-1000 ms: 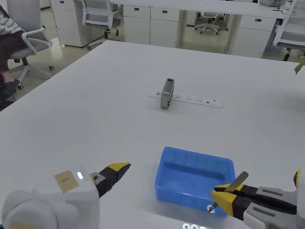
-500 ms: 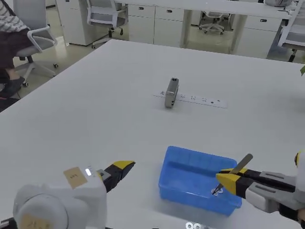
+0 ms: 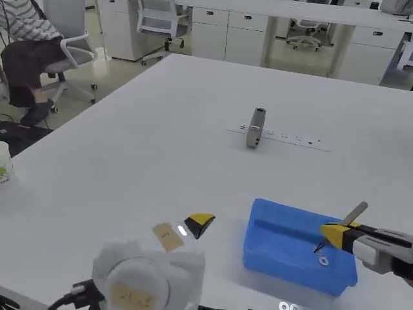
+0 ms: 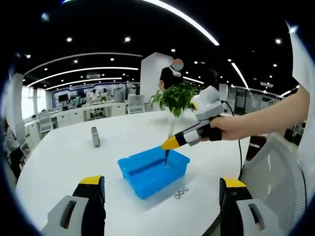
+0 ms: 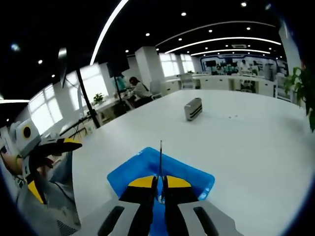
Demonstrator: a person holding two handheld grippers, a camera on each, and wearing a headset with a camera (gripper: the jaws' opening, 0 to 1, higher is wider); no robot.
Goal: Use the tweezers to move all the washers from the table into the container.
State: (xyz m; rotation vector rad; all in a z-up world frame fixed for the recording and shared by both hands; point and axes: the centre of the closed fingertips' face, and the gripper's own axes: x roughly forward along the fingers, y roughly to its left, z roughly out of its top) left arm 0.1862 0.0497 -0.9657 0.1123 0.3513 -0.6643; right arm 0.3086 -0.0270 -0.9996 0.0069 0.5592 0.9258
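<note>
The blue container (image 3: 284,248) stands near the table's front edge. My right gripper (image 3: 333,233) hovers over its right part, shut on thin metal tweezers (image 3: 352,214) that point down into it. A small washer (image 3: 323,261) lies on the container floor just below the tweezer tip. The same tweezers (image 5: 160,162) run out between the closed jaws above the container (image 5: 133,174). More washers (image 3: 288,306) lie on the table in front of it, also seen as washers (image 4: 180,192). My left gripper (image 4: 161,189) stands open and empty, left of the container (image 4: 147,172).
A grey box-like device (image 3: 256,127) stands on a flat socket strip (image 3: 290,137) mid-table. A person sits on a chair (image 3: 29,45) at far left, off the table. A white cup (image 3: 4,161) sits at the table's left edge.
The head camera has shifted left. My right gripper carried the tweezers from the container's front edge to over its inside; a washer now lies under the tip.
</note>
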